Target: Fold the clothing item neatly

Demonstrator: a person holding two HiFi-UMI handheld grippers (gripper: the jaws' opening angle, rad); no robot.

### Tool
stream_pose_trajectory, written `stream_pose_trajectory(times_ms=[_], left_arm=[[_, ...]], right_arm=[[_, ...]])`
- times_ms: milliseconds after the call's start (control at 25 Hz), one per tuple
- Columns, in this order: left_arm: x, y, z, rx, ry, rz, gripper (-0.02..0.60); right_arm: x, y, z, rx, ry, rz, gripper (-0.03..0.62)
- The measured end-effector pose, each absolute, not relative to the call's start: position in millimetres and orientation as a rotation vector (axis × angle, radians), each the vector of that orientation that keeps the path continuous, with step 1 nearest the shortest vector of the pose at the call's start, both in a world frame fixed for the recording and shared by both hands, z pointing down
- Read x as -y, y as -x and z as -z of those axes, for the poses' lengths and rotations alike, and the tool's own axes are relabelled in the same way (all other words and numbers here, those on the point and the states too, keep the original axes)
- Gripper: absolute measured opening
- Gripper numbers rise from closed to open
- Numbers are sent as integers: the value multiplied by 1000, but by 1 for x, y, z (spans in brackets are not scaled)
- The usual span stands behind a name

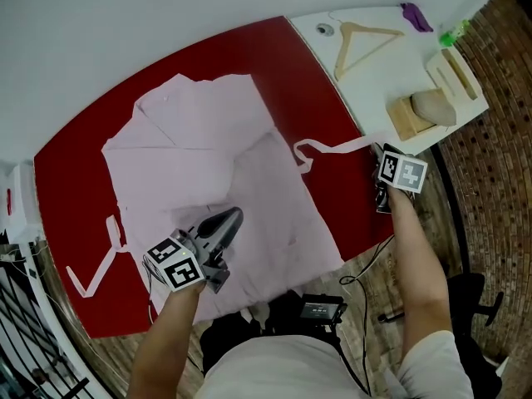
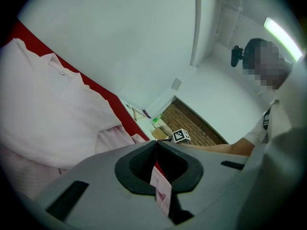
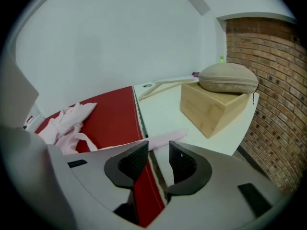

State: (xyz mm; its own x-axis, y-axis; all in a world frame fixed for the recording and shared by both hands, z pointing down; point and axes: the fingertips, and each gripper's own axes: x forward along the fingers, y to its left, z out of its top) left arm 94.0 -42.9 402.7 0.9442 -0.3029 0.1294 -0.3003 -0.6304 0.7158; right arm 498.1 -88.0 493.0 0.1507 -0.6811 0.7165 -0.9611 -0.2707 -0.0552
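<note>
Pink garment (image 1: 208,140) lies spread, part folded, on the red table (image 1: 66,181): looks thin, limp, light and slide-prone, best pinched at edges; left tongs (image 1: 223,225) clamp its cloth near 6 o'clock, right tongs (image 3: 158,150) stand part-open and empty by the strap (image 3: 165,138) at 3 o'clock.

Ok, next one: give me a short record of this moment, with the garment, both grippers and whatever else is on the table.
garment: pink garment, spread on the red mat, not neatly folded yet
left gripper: left gripper shut on a bit of the garment, above its near part
right gripper: right gripper open, gripping nothing
strap: strap runs from the garment onto the white table, ending just beyond the right gripper's tips
other items: hanger; wooden box with a beige pad on it
</note>
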Motion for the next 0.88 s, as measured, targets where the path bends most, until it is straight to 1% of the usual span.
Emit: stream_pose_trajectory(times_ms=[200, 480, 520, 560, 600, 640, 880], left_arm=[[43, -112, -407, 389, -2284, -24, 5], [42, -114, -414, 386, -2268, -46, 6], [42, -114, -414, 387, -2267, -47, 5], [42, -114, -414, 387, -2266, -46, 5], [41, -114, -414, 388, -2265, -45, 5], [41, -114, -414, 388, -2265, -44, 5], [43, -105, -411, 404, -2266, -25, 5]], right_arm=[[106, -532, -496, 1503, -2073, -903, 126], [115, -545, -510, 1411, -2060, -927, 136], [116, -543, -511, 1417, -2062, -949, 125], [118, -541, -511, 1427, -2059, -970, 99], [118, -539, -512, 1434, -2054, -981, 50], [119, -537, -512, 1435, -2048, -980, 34], [123, -528, -494, 1483, -2091, -904, 28]])
